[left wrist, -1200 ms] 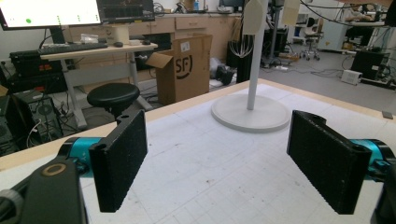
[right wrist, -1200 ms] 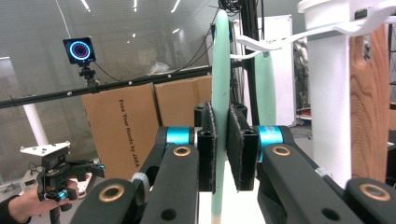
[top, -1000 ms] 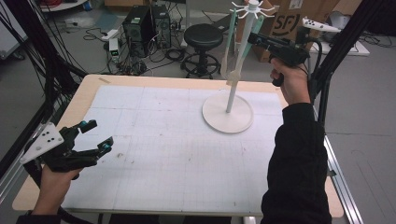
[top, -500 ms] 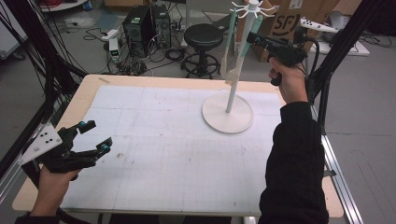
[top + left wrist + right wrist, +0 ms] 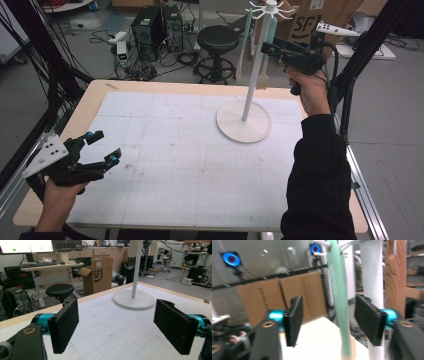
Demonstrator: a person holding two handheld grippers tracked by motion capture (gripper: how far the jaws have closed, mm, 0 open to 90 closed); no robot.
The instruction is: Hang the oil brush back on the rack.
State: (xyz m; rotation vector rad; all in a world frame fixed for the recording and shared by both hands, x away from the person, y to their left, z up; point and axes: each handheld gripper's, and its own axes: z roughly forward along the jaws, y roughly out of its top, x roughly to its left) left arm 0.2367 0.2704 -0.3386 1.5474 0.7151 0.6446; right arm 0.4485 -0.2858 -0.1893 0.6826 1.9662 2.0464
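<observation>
Right now the right gripper (image 5: 268,48) fingers have just been opening, standing apart around the mint-green plastic spatula (image 5: 339,297) hanging on the white metal hook stand (image 5: 244,121) on the counter (image 5: 165,150); withdrawing carelessly is risking knocking it off its hook. Counting two hanging utensils, green and light wooden spatula (image 5: 242,55), one stand; left gripper (image 5: 100,148) fingers are idling apart, gripping nothing.

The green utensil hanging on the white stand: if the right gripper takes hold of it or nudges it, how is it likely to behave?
The green utensil hangs from a hook at the top, so it would probably swing when nudged. It looks long, thin and smooth, so likely light and perhaps slippery between the pads. The white stand is tall on a wide round base; a hard sideways pull might rock it.
</observation>
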